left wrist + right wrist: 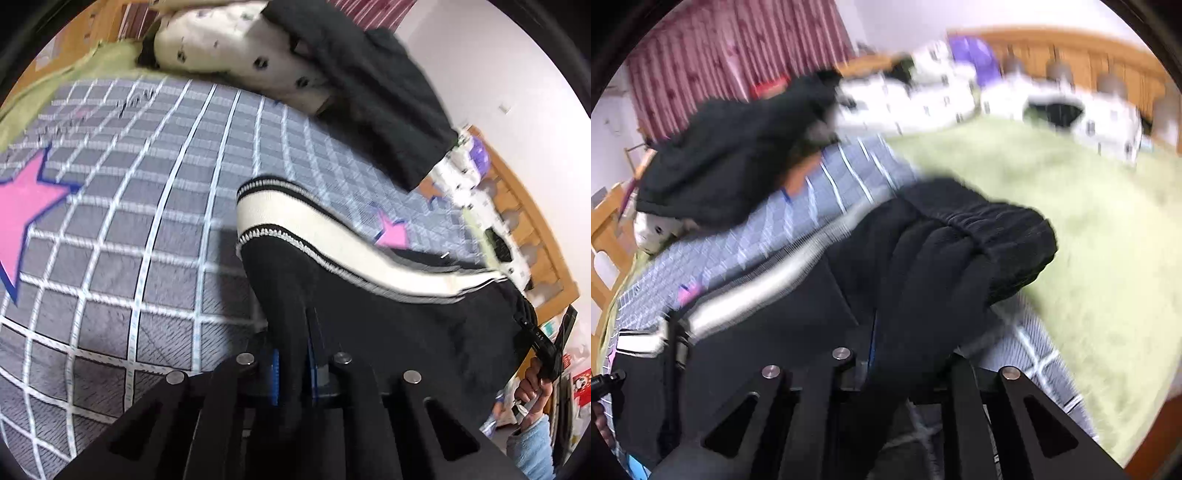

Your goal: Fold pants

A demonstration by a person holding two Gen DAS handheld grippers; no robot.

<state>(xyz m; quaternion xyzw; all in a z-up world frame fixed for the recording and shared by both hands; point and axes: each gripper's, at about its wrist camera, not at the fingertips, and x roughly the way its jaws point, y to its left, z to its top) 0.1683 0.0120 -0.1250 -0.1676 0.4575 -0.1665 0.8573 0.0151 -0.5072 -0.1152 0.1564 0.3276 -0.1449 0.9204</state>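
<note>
Black pants (388,306) with a cream side stripe (332,236) hang stretched over a grey checked blanket (147,221) with pink stars. In the left wrist view my left gripper (310,332) is shut on the pants near the striped end, and the cloth drapes over its fingertips. At the right edge of that view, a hand holds my right gripper (543,347) at the other end of the pants. In the right wrist view my right gripper (875,332) is shut on the black cloth just below the gathered elastic waistband (979,229), with its fingertips buried in the fabric.
Another black garment (369,92) lies over a cream spotted one (240,48) at the far side of the blanket. A green sheet (1071,221) covers the bed beyond, with white pillows (923,99), a wooden headboard (1071,51) and a red curtain (720,55).
</note>
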